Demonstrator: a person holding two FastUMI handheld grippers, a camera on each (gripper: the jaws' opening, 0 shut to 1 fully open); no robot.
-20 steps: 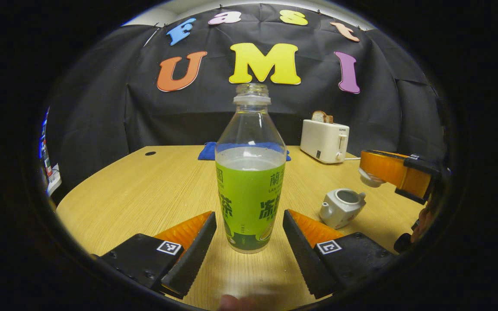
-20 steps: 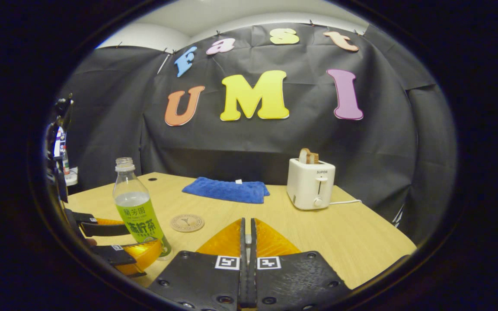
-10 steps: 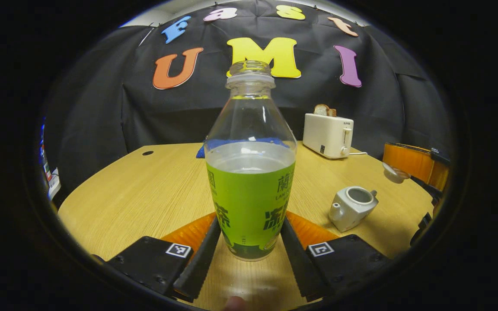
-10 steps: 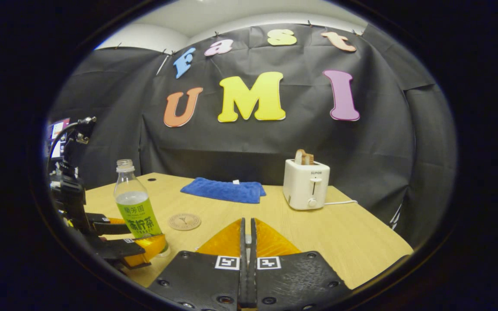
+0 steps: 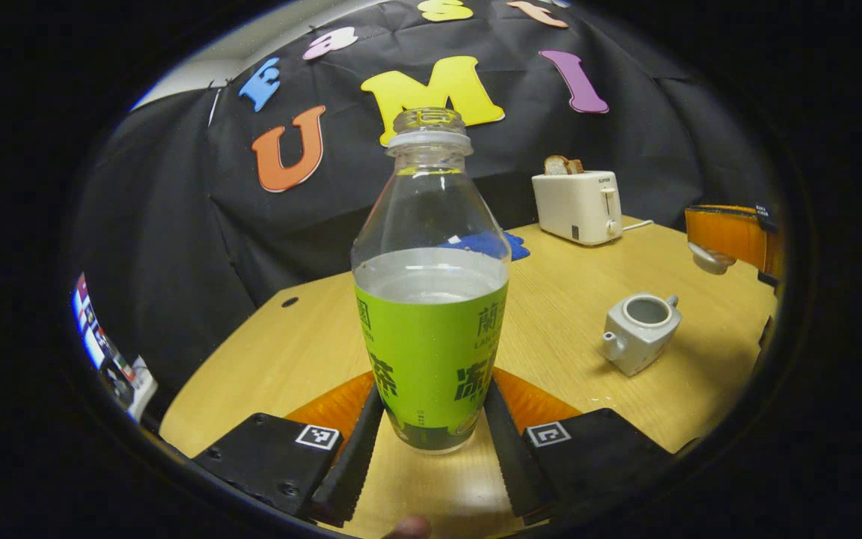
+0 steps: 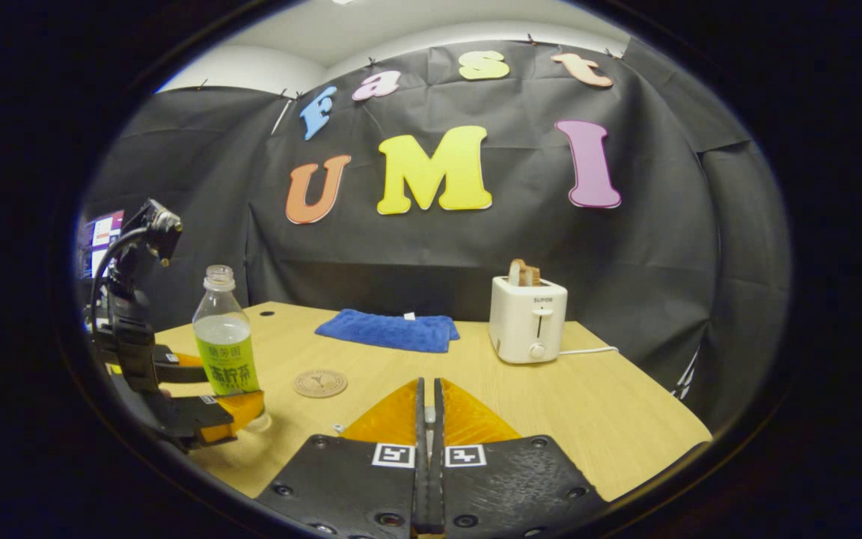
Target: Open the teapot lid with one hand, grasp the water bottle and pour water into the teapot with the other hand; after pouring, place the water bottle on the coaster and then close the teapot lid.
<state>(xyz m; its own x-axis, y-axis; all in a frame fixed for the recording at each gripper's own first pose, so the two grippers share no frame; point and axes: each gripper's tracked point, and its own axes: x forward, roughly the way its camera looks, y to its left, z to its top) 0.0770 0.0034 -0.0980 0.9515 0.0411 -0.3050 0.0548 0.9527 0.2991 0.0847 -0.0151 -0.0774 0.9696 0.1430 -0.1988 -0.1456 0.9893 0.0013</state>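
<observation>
Water bottle (image 5: pixel 431 299) is now pinched between both fingers of my left gripper (image 5: pixel 431 442), which a second ago stood spread either side of it. It has tilted and lifted slightly off the table (image 5: pixel 296 352). Beyond, the open teapot (image 5: pixel 640 329) sits; my right gripper (image 6: pixel 429 419) stays clamped on the lid (image 5: pixel 708 258).

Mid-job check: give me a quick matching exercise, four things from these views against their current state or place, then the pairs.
Things:
1. bottle
2. teapot
3. coaster
4. toaster

States:
A. bare, nothing on it
B. bread sticking out of the top
C. clamped between the left gripper fingers
D. open, lid off

Pairs: 1-C, 2-D, 3-A, 4-B
</observation>
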